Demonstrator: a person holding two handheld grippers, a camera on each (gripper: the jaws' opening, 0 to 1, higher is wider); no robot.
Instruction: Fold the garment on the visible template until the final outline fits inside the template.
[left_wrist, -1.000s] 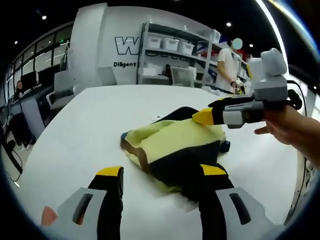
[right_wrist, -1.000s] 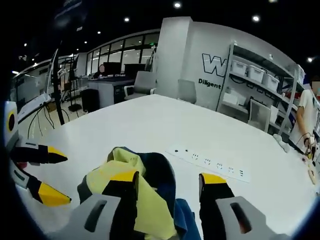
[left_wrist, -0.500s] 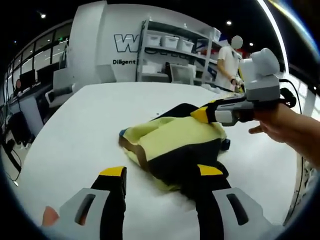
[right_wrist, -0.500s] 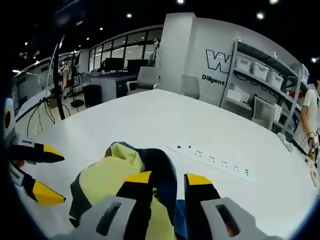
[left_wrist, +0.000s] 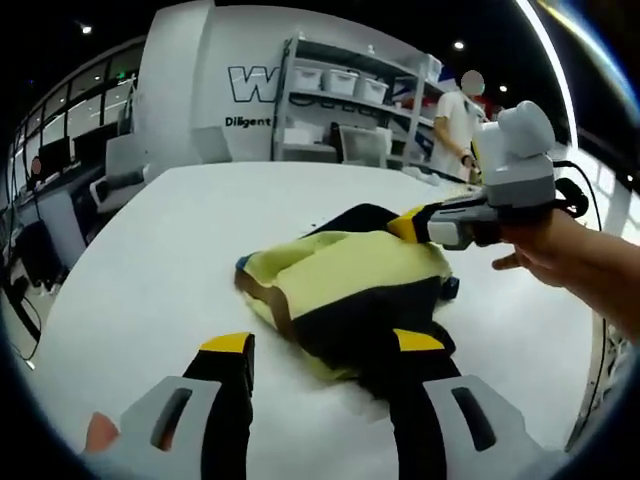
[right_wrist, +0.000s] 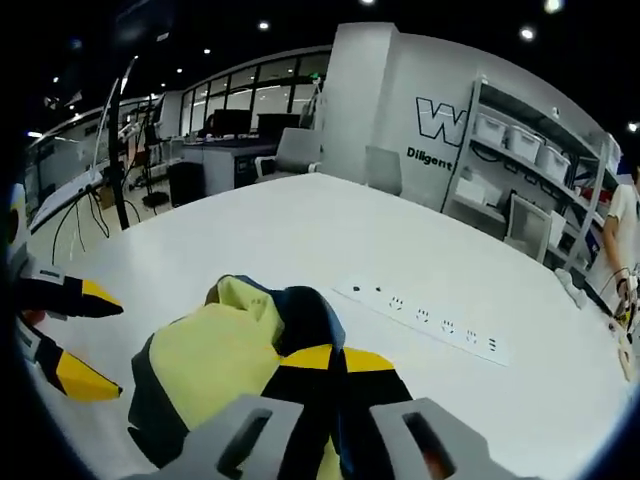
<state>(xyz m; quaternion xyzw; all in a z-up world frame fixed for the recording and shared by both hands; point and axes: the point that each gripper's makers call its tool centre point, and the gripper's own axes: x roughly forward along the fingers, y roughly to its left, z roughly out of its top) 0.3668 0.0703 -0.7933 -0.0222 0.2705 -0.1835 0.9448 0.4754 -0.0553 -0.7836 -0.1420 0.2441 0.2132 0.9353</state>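
Observation:
A yellow and dark navy garment lies bunched in a loose fold on the white table. My left gripper stands open at the garment's near edge, one jaw on the bare table and the other over the dark fabric. My right gripper comes in from the right, held by a hand, with its tips at the garment's far edge. In the right gripper view, the right gripper is shut on the dark fold of the garment. The left gripper shows open at the left.
A white power strip lies on the table beyond the garment. Shelves with white bins stand behind, and a person stands beside them. Desks and chairs line the far left. The table's edge curves near on the left.
The right gripper's jaws have gone from wide open to shut on the garment's dark fold. The left gripper has stayed open in nearly the same place.

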